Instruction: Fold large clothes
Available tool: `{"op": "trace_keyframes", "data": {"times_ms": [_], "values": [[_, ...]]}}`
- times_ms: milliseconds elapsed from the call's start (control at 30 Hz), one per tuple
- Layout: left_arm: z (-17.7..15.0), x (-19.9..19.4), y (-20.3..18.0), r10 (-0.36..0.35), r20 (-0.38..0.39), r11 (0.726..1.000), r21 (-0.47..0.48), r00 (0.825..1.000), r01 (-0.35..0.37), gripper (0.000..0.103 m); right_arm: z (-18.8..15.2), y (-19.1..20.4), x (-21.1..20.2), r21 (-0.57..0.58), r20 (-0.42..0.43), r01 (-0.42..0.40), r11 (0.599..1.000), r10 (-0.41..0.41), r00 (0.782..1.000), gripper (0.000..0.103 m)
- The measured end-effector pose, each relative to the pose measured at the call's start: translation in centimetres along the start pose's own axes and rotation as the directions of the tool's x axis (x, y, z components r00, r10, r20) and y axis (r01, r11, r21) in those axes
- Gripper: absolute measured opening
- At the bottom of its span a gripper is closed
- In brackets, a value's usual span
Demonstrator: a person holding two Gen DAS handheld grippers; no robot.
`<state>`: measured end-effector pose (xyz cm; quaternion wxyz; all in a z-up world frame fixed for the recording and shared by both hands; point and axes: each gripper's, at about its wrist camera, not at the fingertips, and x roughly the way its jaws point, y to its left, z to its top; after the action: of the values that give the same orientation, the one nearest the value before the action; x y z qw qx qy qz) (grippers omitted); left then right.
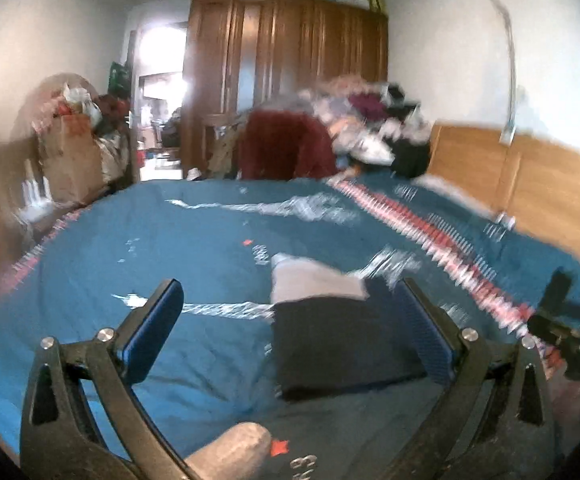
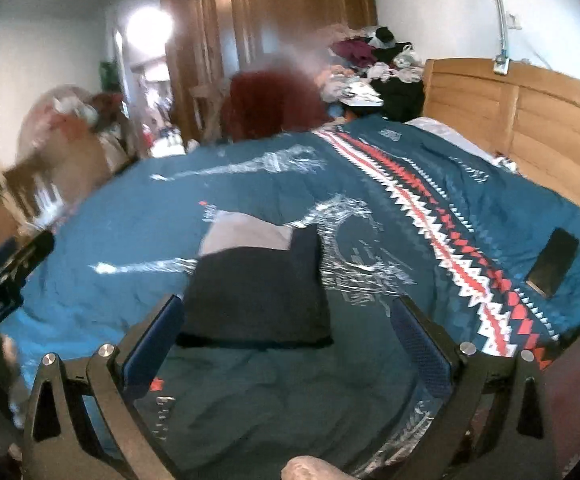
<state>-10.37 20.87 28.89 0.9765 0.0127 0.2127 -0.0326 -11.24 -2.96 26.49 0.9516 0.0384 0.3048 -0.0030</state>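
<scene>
A stack of folded clothes lies on the bed: a dark folded garment [image 1: 342, 344] [image 2: 258, 296] on top, with a pale grey piece [image 1: 314, 280] [image 2: 246, 232] behind it. A dark teal garment [image 1: 338, 428] [image 2: 282, 400] with a red star print and a grey cuff [image 1: 230, 452] is spread flat in the foreground. My left gripper [image 1: 288, 286] hovers open just before the stack, holding nothing. My right gripper [image 2: 286, 302] is also open and empty, above the teal garment. Each gripper shows at the edge of the other's view, the right gripper [image 1: 558, 312] and the left gripper [image 2: 10, 272].
The bed cover [image 2: 130, 220] is blue with a red and white zigzag band [image 2: 450, 252]. A dark phone [image 2: 554, 264] lies near the wooden headboard [image 2: 530, 120]. A clothes pile [image 2: 370, 68], a red draped chair [image 1: 286, 148] and a brown wardrobe [image 1: 290, 60] stand beyond.
</scene>
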Motion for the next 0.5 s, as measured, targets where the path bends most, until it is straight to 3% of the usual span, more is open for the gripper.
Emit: {"op": "trace_keyframes", "data": {"times_ms": [200,500], "values": [[-0.4,2.2,-1.2,0.001,-0.118,1.000,-0.001,0.993,-0.001,0.103,0.4,0.5,1.8,0.023,-0.093,0.000,1.000,0.002,0.996,0.103],[-1.5,-0.6,-0.9,0.009,-0.135,1.000,-0.016,0.991,-0.012,0.103,-0.4,-0.1,2.3,-0.001,-0.109,-0.014,1.000,0.014,0.994,0.102]]}}
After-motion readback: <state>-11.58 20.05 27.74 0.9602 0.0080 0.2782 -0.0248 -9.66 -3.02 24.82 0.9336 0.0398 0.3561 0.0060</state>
